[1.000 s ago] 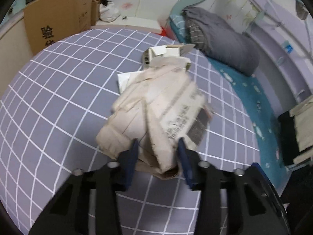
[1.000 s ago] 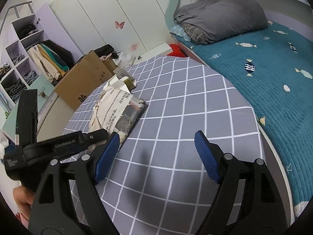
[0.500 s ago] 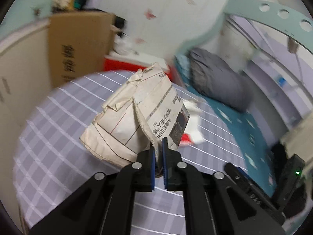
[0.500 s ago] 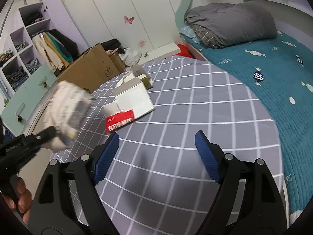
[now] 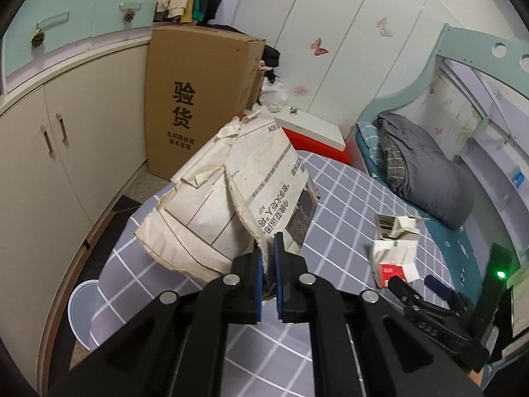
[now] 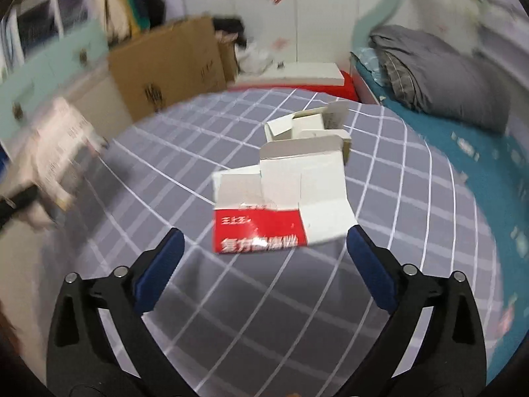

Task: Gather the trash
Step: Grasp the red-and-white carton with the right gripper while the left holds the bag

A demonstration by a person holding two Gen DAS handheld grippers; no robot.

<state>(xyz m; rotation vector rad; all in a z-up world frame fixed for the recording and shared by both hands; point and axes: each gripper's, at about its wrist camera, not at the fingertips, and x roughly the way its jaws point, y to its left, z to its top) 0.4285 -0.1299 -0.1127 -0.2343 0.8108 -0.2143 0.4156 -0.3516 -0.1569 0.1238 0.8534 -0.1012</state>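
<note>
My left gripper [image 5: 268,258] is shut on a crumpled, yellowed newspaper [image 5: 228,205] and holds it in the air over the left end of the grey checked table [image 5: 334,198]. The same newspaper [image 6: 62,152] shows blurred at the left of the right wrist view. My right gripper [image 6: 264,251] hangs low over the table with its jaws opening wide and nothing pressed between them. Just beyond its fingertips lies a torn-open red-and-white carton [image 6: 281,201], and a smaller white and olive box [image 6: 314,125] lies behind that. Both cartons [image 5: 395,248] appear at the right of the left wrist view.
A white bin [image 5: 81,311] stands on the floor below the table's left edge. A tall brown cardboard box [image 5: 195,99] leans against cream cupboards [image 5: 49,152]. A bed with a teal cover [image 6: 463,152] and a grey duvet [image 6: 439,76] runs along the right.
My left gripper closed on the newspaper, lifted it off the table and carried it left. My right gripper swung toward the uncovered red-and-white carton and spread wider.
</note>
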